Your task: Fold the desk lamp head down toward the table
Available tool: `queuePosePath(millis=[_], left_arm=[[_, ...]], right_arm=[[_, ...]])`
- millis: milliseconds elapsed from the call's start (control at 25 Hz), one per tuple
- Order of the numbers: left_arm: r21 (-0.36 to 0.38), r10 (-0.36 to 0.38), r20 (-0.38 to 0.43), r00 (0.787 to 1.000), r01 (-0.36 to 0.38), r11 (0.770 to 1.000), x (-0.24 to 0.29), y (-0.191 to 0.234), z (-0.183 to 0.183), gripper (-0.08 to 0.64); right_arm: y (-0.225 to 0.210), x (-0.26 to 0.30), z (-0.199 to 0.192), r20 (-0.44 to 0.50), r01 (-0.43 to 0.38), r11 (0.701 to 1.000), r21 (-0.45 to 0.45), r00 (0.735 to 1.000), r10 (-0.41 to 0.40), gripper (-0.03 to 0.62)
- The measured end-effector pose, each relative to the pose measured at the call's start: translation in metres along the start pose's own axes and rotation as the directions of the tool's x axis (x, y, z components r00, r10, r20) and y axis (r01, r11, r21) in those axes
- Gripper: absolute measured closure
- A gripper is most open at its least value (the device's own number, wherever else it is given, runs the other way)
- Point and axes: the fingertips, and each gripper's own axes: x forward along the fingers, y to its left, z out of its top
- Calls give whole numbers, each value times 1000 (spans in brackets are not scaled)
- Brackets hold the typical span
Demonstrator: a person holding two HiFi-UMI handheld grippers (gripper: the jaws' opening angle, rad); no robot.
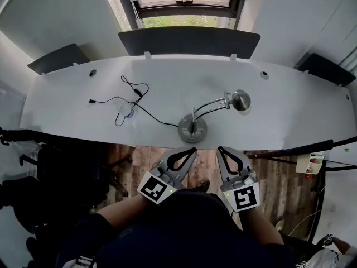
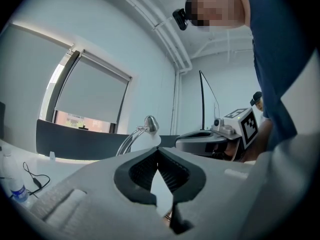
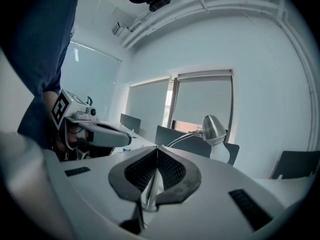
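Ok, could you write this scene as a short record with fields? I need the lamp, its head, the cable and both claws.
lamp: desk lamp stands near the front edge of the white table
lamp head: lamp head raised on its curved arm, right of the base, not yet folded down
cable: black cable lies loose to the left
left claw: left claw shut, empty, short of the lamp
right claw: right claw shut, empty, short of the lamp

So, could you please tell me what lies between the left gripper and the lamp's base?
Nothing stands there: in the head view, only the bare front edge of the table separates the left gripper from the lamp base.
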Motion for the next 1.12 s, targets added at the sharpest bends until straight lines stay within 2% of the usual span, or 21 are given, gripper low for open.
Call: queuePosePath(millis=[280,400,520,760,920,1040,1120], left_arm=[[5,-58,-31,998,58,998,12,49,-17,554],[-7,-91,-56,994,91,996,17,65,-31,554],[-7,-119,-91,989,119,993,24,80,-47,552],[11,-154,-140,978,157,988,43,96,-75,457],[50,-173,-169,970,183,982,55,103,-88,414],[59,-177,-172,969,189,980,63,106,-95,399],[70,-183,-181,966,198,978,69,107,-99,393]], right_arm=[[-13,31,6,-75,115,991,-63,990,-120,583],[-21,44,7,-112,171,981,-86,977,-180,583],[-31,51,8,-156,217,963,-157,958,-241,581],[-42,54,12,-228,244,917,-314,919,-322,578],[-41,57,19,-242,231,882,-411,905,-350,518],[-44,59,20,-255,214,840,-498,890,-378,493],[-49,61,18,-277,187,798,-573,872,-403,472]])
